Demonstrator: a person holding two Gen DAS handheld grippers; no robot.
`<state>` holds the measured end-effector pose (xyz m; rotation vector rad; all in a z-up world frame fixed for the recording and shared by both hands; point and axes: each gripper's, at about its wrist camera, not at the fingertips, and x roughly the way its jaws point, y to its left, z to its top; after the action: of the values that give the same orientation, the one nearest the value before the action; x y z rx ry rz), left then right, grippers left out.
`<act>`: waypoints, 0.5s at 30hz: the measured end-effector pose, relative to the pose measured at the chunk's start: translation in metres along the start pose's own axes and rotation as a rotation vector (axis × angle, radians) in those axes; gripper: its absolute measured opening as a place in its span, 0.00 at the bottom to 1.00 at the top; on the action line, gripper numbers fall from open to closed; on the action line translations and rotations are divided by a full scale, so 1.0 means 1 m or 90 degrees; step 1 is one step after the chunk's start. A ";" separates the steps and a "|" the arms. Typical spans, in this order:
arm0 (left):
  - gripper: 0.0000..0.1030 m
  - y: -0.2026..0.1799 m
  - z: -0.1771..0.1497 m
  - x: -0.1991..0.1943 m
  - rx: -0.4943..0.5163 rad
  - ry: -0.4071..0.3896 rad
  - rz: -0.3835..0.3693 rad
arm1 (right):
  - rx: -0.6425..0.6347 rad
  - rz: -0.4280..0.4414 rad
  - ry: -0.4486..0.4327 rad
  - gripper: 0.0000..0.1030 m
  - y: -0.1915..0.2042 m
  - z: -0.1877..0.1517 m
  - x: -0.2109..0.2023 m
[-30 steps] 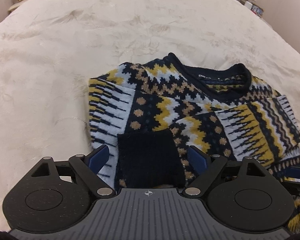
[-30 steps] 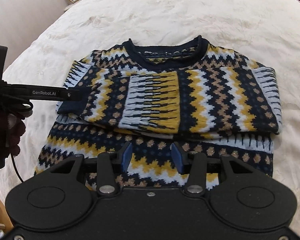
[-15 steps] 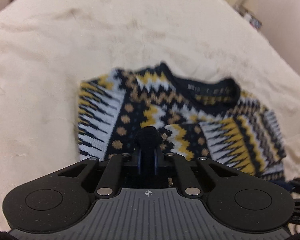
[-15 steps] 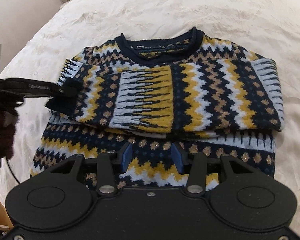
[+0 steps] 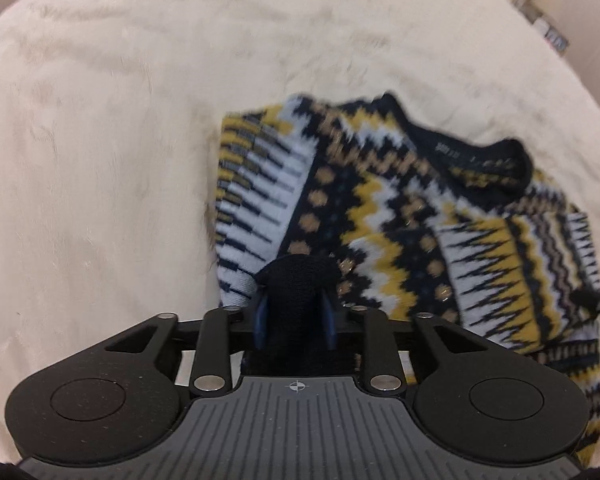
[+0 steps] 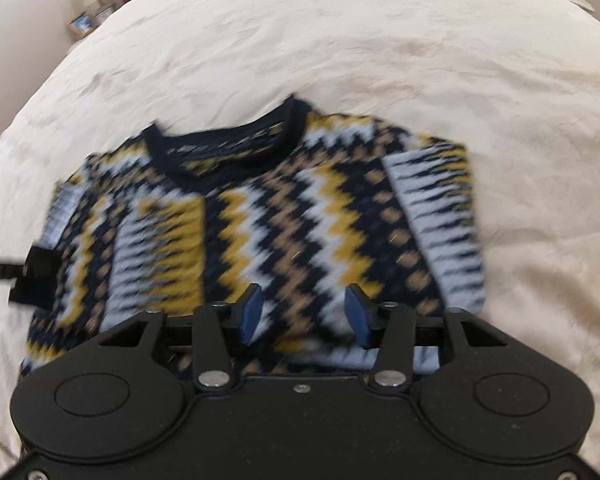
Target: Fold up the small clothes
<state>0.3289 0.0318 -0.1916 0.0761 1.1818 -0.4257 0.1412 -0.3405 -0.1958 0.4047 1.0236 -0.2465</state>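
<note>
Bedspread (image 6: 380, 40): cream, covers the whole scene; the sweater lies on it, nearer the near edge than the far one.
Sweater (image 6: 284, 216): navy, yellow, tan and pale-blue zigzag knit, neck hole at the far side, both sleeves already laid across the chest; the hem is hidden under the tools.
Left cuff (image 5: 298, 280): plain navy rib at the sweater's left edge, bunched up between the blue pads.
Left gripper (image 5: 296, 320): narrow, jaws just eased a little wider after clamping, yet the cuff fills the gap and both pads press it, so the grip seems to hold.
Step in hand, as I judge it: straightening the left sleeve across the body before the hem is folded up.
Doing it well: keep the cuff pinched low on the rib, draw it level and flat so no ridge forms, and let go only once it lies inside the body outline.
Right gripper (image 6: 302, 314): about half open, jaws just widened slightly, nothing between the pads; it hovers over the lower middle of the knit, and contact cannot be told through the blur.
Risk: a loosening pinch may drop the cuff early.
</note>
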 end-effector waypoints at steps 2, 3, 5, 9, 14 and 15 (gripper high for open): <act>0.31 0.004 0.000 0.004 -0.004 0.007 -0.012 | 0.014 -0.009 0.005 0.56 -0.008 0.004 0.010; 0.31 0.006 0.000 0.004 -0.006 0.007 -0.017 | 0.021 -0.015 0.016 0.57 -0.012 0.005 0.015; 0.32 0.009 -0.001 0.005 -0.004 0.007 -0.026 | 0.031 -0.024 0.034 0.57 -0.021 0.005 0.024; 0.32 0.011 -0.002 0.001 -0.001 0.000 -0.020 | 0.038 -0.034 0.041 0.57 -0.026 0.005 0.030; 0.55 0.010 -0.007 -0.008 0.014 -0.011 0.054 | 0.032 -0.072 0.044 0.58 -0.017 0.005 0.025; 0.60 0.013 -0.008 -0.009 0.012 -0.011 0.086 | 0.034 -0.080 0.044 0.59 -0.015 0.004 0.022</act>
<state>0.3232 0.0486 -0.1886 0.1673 1.1483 -0.3182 0.1493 -0.3561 -0.2166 0.3999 1.1145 -0.3752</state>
